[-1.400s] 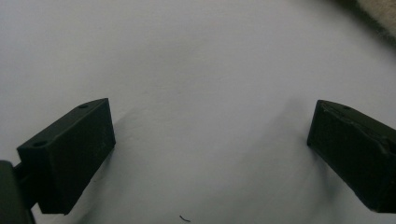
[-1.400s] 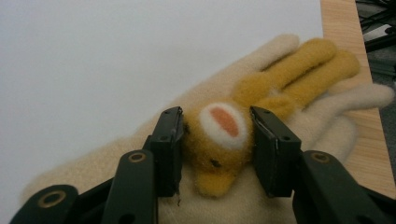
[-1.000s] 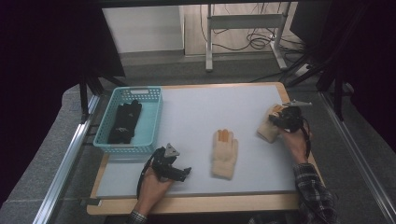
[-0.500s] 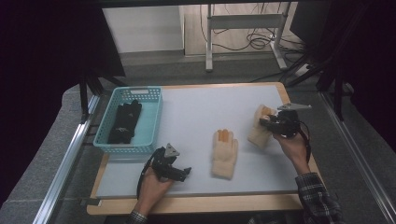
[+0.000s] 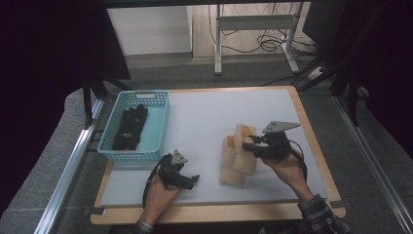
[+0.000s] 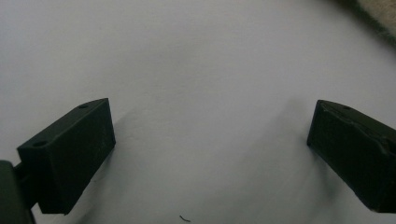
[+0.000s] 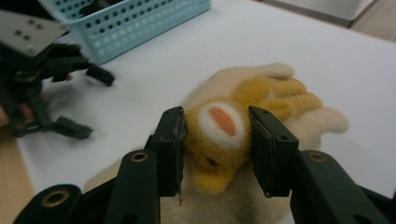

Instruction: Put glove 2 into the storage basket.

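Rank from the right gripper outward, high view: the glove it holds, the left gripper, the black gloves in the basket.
1. Held beige glove: between the right gripper jaws, over the second beige glove.
2. Left gripper: toward the table's near left.
3. Black gloves: farthest, in the teal basket at far left.

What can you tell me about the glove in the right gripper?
The glove is fuzzy and plush-looking, cream with yellow-orange fingers and a white patch with an orange centre. The right gripper is shut on it, jaws pressing its two sides. In the high view it sits over a second cream glove lying flat on the white mat, overlapping it; whether they touch is unclear. It lies right of the basket.
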